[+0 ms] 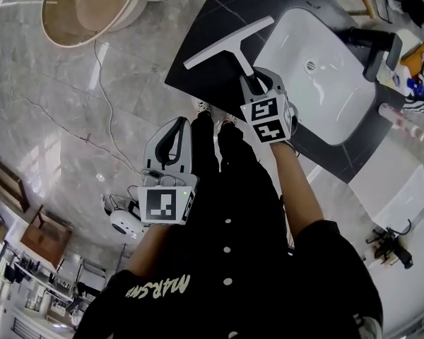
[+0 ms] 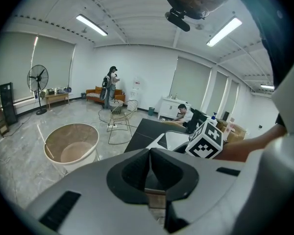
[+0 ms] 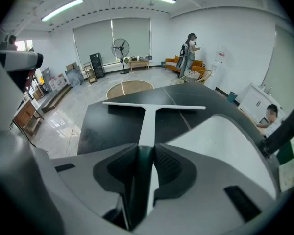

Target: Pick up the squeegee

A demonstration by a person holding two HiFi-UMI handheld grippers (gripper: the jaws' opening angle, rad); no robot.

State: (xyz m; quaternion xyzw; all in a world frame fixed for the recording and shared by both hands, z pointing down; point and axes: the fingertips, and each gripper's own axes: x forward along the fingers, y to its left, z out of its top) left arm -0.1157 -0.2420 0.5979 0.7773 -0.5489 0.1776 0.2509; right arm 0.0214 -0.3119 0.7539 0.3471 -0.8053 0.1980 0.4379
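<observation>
Right gripper: clamped on the handle of the squeegee at its near end, apparently ready to lift it.
Left gripper: closed and empty, held off to the left, probably idle.
Squeegee: one, flat on the dark counter, blade far, left of the sink.
Count: two grippers, one sink.

squeegee on counter, sink at right
</observation>
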